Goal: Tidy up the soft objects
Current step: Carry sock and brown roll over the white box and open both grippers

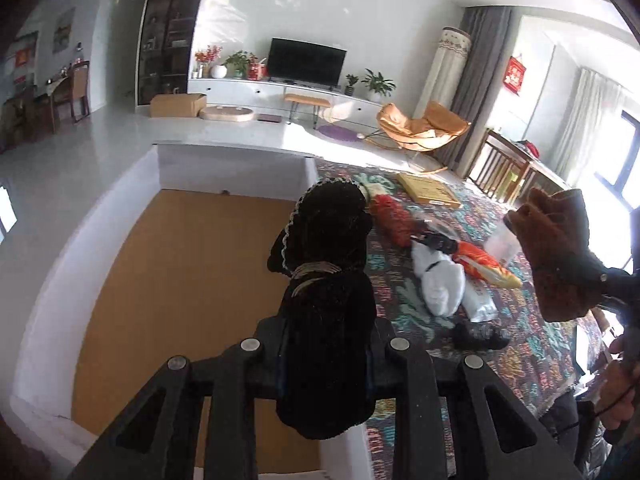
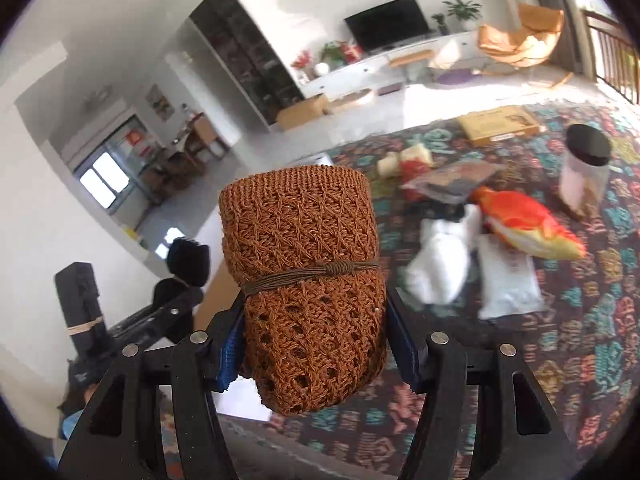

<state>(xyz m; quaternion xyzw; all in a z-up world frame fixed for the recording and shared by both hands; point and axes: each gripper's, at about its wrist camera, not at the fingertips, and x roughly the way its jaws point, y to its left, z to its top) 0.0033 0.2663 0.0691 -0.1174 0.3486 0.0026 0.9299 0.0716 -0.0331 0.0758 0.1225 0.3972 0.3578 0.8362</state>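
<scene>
At the far left sits a white-walled box with a brown cardboard floor, its right wall against the patterned cloth of the table. Over the box's right side, the left gripper holds a black rolled fabric bundle, trimmed with pale lace and tied with a band; its fingers are clenched on the roll's lower part, and the roll rises upright above them.

Further right, loose things lie on the table: a red fluffy item, a white soft bundle beside an orange-and-red plush, a white pouch and a small black piece. Behind them lies a flat tan box.

At the right, the right gripper holds a rust-brown knitted roll, bound with a brown cord, above the table; its fingers press both sides of it. A clear jar with a black lid stands on the table at the far right.
</scene>
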